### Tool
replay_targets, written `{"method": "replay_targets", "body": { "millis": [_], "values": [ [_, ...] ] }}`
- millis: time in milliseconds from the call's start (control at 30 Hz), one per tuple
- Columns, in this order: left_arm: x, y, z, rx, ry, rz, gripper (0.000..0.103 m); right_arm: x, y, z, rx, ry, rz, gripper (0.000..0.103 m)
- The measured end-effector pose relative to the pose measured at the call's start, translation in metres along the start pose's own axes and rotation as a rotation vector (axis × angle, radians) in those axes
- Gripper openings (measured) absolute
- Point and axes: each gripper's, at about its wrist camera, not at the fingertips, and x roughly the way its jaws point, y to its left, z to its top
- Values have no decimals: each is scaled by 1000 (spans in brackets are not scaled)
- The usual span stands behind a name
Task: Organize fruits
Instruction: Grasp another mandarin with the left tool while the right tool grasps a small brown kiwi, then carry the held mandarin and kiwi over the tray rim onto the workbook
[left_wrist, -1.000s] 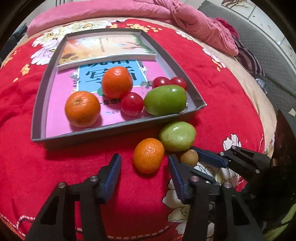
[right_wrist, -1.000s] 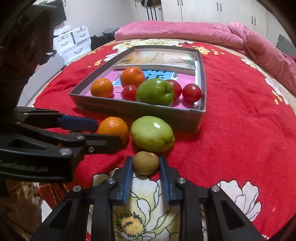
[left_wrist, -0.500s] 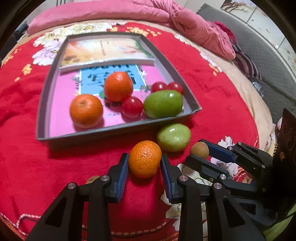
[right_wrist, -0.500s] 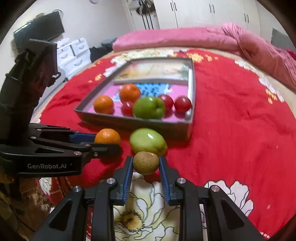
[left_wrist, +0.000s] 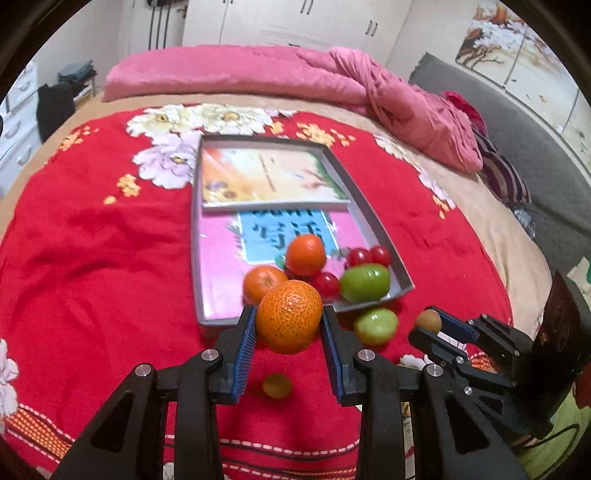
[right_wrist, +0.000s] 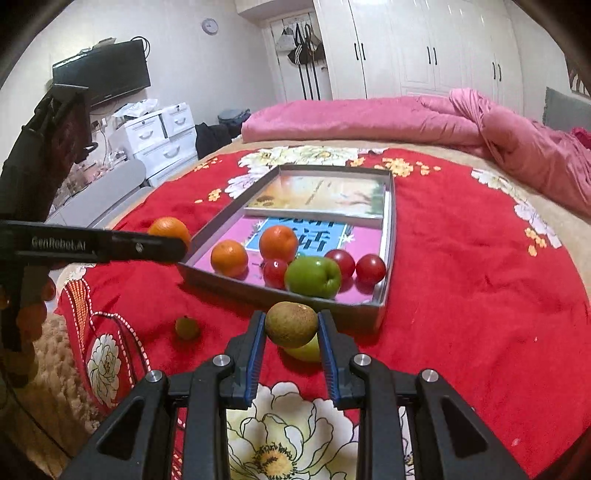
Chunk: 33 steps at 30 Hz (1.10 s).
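Tray straight ahead of both held fruits.
Left jaws clench the orange; right jaws clench the brown fruit, nearer the rim.

Lower centre: one mandarin and one brown fruit clamped aloft; remaining fruits in the grey tray at mid-frame.

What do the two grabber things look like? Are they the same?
Yes, they match. The left gripper and the right gripper are black plastic with angular cut-out frames, silver bolts and ribbed blue pads on the fingers. White letters on the side of the left one read GenRobot.AI.
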Motion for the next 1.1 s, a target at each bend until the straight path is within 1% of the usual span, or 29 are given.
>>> {"method": "replay_targets", "body": {
  "millis": [133, 333, 567, 867, 1100],
  "values": [
    [-4, 0, 4, -2, -20, 6, 35, -4, 0, 4, -16, -24, -13, 28],
    [-1, -10, 8, 16, -25, -6, 35, -5, -4, 11, -23, -49, -28, 28],
    [10, -19, 14, 27, -15, -12, 35, -5, -15, 19, -10, -66, -47, 28],
    [30, -28, 16, 39, 23, -11, 35, -4, -32, 26, 19, -81, -72, 28],
    [39, -33, 17, 49, 34, -3, 35, 3, -38, 30, 21, -62, -79, 28]
  ]
}}
